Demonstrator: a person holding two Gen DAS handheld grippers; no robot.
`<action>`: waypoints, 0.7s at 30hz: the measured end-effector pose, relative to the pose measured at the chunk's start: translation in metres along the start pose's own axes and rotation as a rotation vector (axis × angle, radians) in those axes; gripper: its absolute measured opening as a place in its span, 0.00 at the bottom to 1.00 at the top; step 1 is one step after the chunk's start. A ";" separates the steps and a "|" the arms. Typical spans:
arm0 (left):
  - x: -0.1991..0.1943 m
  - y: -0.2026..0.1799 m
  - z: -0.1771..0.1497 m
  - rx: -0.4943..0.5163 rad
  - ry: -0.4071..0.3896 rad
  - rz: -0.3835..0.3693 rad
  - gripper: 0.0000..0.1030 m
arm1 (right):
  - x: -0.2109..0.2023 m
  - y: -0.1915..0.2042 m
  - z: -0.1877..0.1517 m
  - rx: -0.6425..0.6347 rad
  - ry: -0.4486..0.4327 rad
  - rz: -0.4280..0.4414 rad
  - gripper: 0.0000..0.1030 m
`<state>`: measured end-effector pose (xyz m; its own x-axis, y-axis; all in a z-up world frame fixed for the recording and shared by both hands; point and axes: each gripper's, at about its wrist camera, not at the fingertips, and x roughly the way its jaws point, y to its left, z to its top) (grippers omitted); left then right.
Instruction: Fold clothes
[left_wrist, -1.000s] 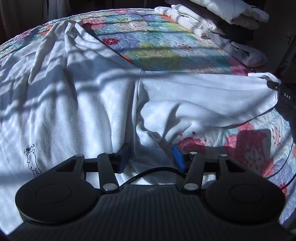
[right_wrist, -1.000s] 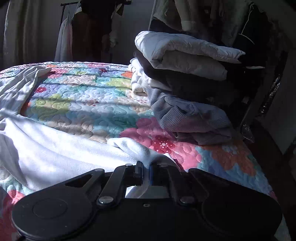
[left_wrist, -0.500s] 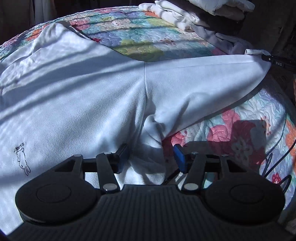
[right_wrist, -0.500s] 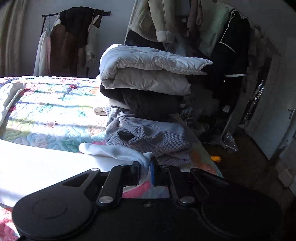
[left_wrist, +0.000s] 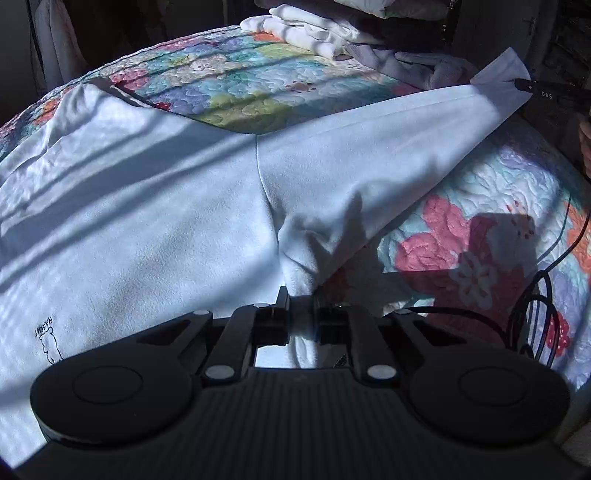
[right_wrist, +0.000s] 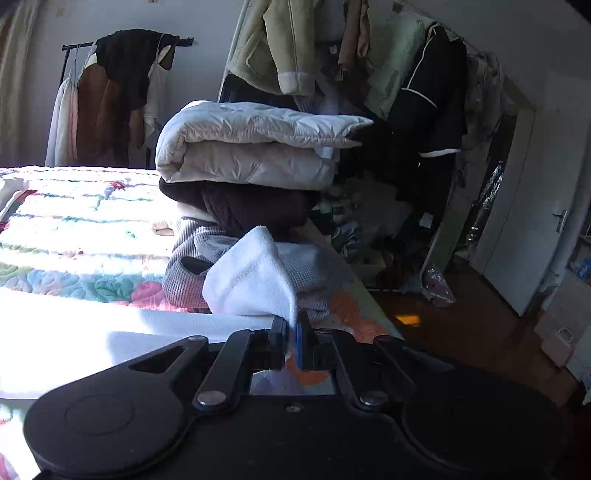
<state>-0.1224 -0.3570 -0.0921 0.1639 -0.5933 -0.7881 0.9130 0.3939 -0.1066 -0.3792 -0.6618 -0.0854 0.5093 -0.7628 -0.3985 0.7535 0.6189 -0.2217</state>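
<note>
On the floral quilted bedspread (left_wrist: 461, 229), white fleece sweatshirt (left_wrist: 147, 221) lies spread: soft, light, limp. Left gripper (left_wrist: 301, 295) just closed, pinching the underarm; right gripper (right_wrist: 291, 325) clamps the cuff (right_wrist: 258, 273), sleeve taut.

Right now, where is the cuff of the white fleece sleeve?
In the right wrist view, the cuff stands at bottom centre, pinched in the right claw, before the folded clothes pile.
</note>
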 end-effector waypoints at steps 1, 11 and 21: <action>-0.003 0.003 0.002 -0.013 0.000 -0.033 0.10 | -0.002 -0.007 0.002 0.043 -0.002 0.011 0.03; 0.021 0.008 -0.009 -0.036 0.075 -0.103 0.40 | 0.060 -0.033 -0.061 0.178 0.209 0.004 0.01; 0.015 0.026 -0.012 -0.021 0.110 -0.013 0.54 | 0.008 -0.008 -0.024 -0.040 0.096 -0.004 0.42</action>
<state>-0.1006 -0.3470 -0.1144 0.1090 -0.5182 -0.8483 0.9066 0.4019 -0.1290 -0.3911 -0.6682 -0.1081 0.4629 -0.7449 -0.4805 0.7372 0.6245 -0.2580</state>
